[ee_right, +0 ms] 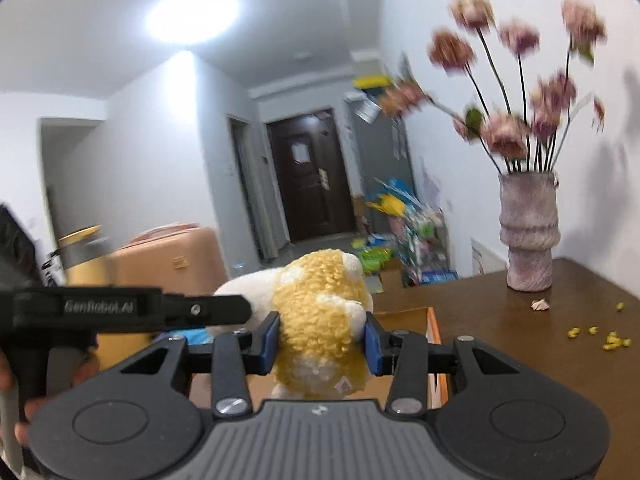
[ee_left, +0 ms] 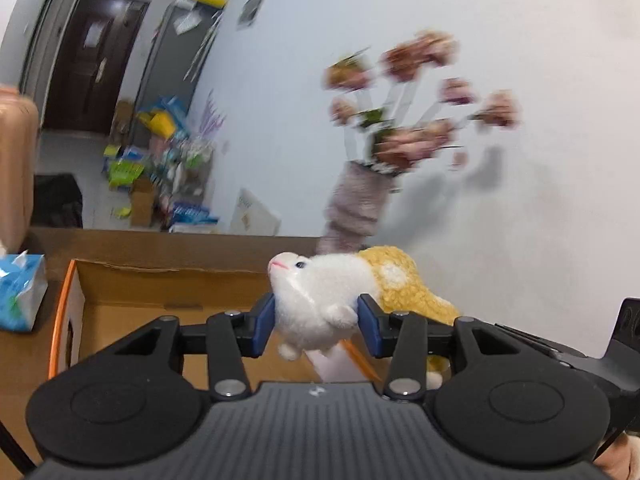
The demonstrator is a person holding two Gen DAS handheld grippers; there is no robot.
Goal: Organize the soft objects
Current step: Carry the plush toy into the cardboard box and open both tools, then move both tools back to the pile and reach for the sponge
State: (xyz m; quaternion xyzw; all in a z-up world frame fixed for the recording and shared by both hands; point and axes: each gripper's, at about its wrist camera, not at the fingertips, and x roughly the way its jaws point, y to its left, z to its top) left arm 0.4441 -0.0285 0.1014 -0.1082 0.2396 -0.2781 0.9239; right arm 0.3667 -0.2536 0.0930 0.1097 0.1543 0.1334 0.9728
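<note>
My left gripper is shut on a small white plush animal with a pink nose, held above an open cardboard box. My right gripper is shut on a yellow and white curly plush toy, also held above the box. The yellow plush shows in the left wrist view just behind and right of the white one. The left gripper's body shows in the right wrist view at the left, touching the yellow plush.
A pink ribbed vase with flowers stands on the brown table by the wall, also seen in the left wrist view. Yellow bits lie on the table. A blue tissue pack sits left of the box. A pink suitcase stands beyond.
</note>
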